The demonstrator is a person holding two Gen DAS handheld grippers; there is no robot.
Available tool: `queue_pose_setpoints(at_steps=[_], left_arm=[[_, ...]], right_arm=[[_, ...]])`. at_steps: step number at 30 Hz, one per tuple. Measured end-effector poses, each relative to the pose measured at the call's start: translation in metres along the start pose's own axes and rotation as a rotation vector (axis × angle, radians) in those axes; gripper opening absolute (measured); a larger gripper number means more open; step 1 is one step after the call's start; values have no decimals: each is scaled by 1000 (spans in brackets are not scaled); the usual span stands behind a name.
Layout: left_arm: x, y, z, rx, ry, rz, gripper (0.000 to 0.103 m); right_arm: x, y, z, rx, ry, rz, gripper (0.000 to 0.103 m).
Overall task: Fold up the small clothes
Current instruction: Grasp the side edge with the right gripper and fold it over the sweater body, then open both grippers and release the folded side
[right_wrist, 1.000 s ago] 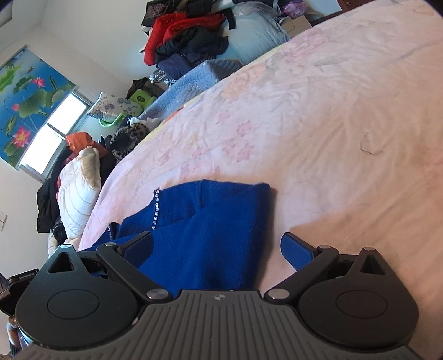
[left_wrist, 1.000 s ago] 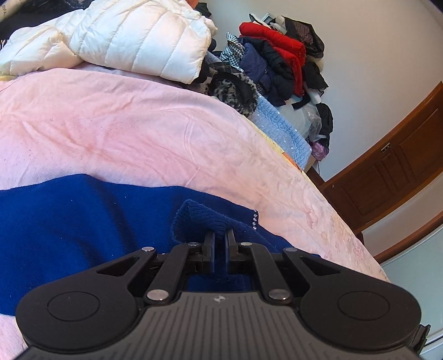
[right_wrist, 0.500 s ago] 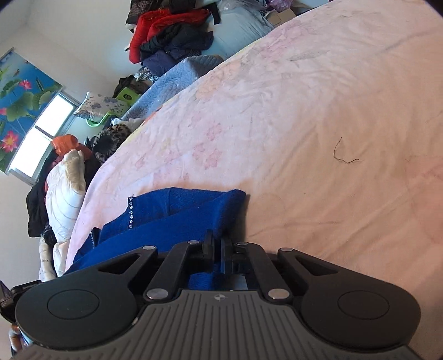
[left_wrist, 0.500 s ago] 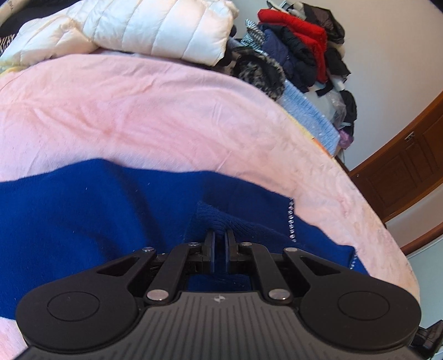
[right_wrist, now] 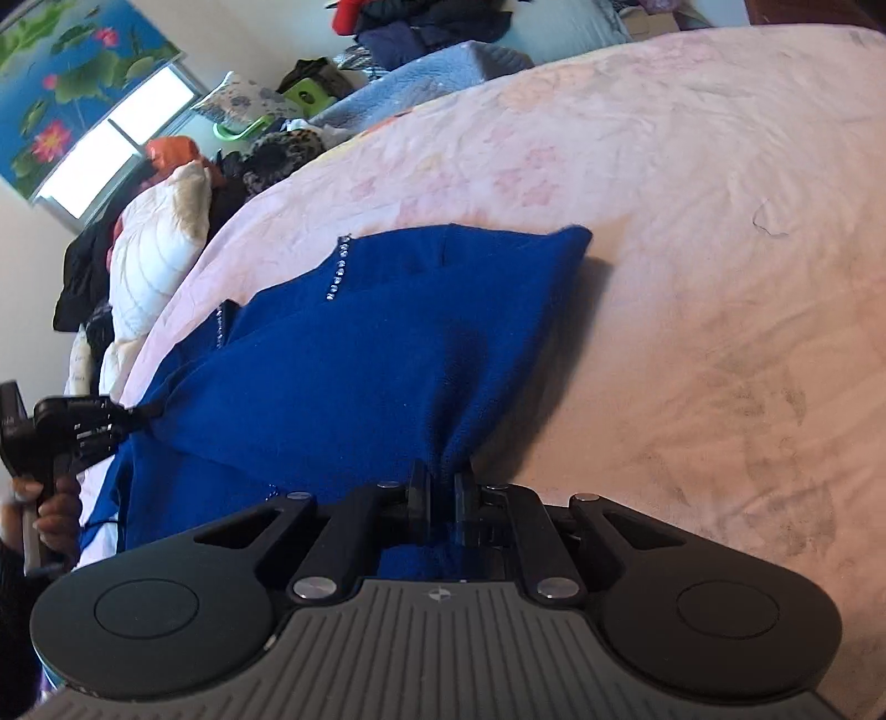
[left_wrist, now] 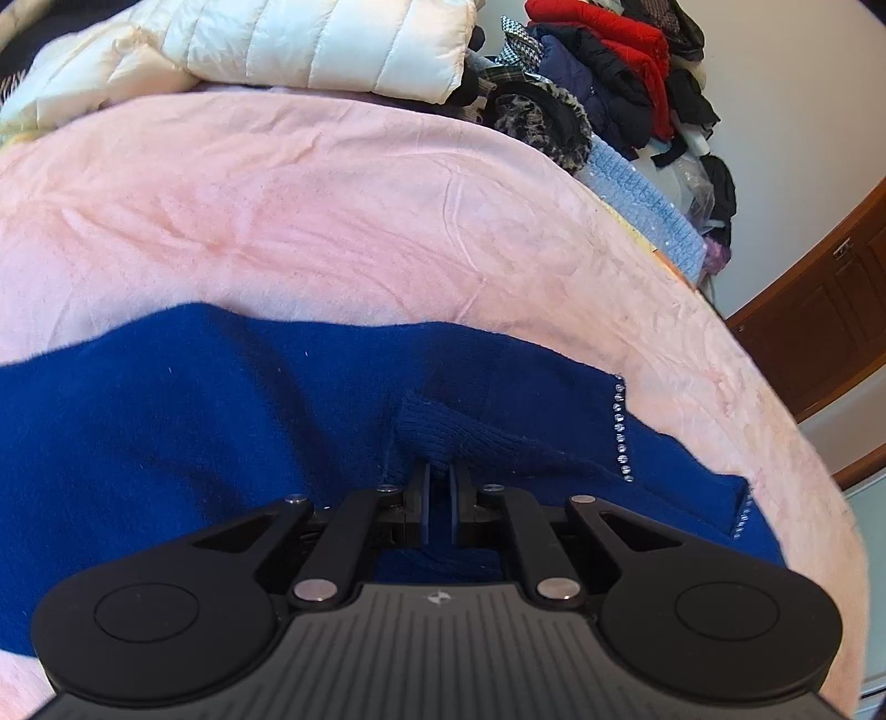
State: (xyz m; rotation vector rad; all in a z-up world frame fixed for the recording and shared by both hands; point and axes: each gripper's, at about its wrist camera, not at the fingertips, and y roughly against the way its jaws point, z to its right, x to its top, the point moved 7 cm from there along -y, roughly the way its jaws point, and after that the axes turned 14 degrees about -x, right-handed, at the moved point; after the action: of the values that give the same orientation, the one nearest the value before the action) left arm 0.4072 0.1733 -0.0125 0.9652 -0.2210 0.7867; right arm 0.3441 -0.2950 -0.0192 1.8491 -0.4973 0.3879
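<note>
A royal-blue knit sweater (left_wrist: pixel 232 421) is lying across the near part of a bed covered by a pale pink blanket (left_wrist: pixel 310 221). Rows of small rhinestones (left_wrist: pixel 620 426) are running along its edges.

The left hand-held gripper (left_wrist: pixel 438 487) is pinching a ribbed fold of the sweater, its jaws drawn narrow with the knit bunched between them. In the right wrist view this same hand-held gripper (right_wrist: pixel 141 412) is showing at the far left, gripped by a person's hand (right_wrist: pixel 52 507), with the sweater's edge pulled taut toward it.

The right hand-held gripper (right_wrist: pixel 441 490) is clamping the sweater's (right_wrist: pixel 387 343) near right edge; its jaws have just been closing and the blue cloth is now gathered between the narrow pads, lifting into a peak from the blanket (right_wrist: pixel 692 249). A stray dark thread (right_wrist: pixel 767 221) is lying on the blanket to the far right.

At the far side of the bed a white puffer jacket (left_wrist: pixel 288 44) is resting, and beyond it to the right a heap of clothes (left_wrist: pixel 609 72) in red, navy and black is piling up against the wall. A window (right_wrist: pixel 105 160) with a lotus-print blind is glowing at the far left in the right wrist view.
</note>
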Motion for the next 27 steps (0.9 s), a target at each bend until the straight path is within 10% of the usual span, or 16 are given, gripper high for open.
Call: queue_pose_setpoints(at_steps=[6, 10, 15, 22, 27], left_arm=[[-2, -4, 0, 7, -32, -9, 10], [6, 26, -4, -56, 41, 32, 14], [21, 68, 18, -66, -35, 208, 25], [-13, -17, 41, -14, -76, 25, 33], [-22, -20, 30, -40, -91, 69, 33]], right_arm=[[1, -1, 14, -37, -24, 13, 11], [2, 7, 15, -9, -87, 0, 38], [24, 40, 16, -78, -100, 211, 39], [33, -10, -40, -51, -25, 114, 54], [14, -24, -47, -80, 52, 160, 58]])
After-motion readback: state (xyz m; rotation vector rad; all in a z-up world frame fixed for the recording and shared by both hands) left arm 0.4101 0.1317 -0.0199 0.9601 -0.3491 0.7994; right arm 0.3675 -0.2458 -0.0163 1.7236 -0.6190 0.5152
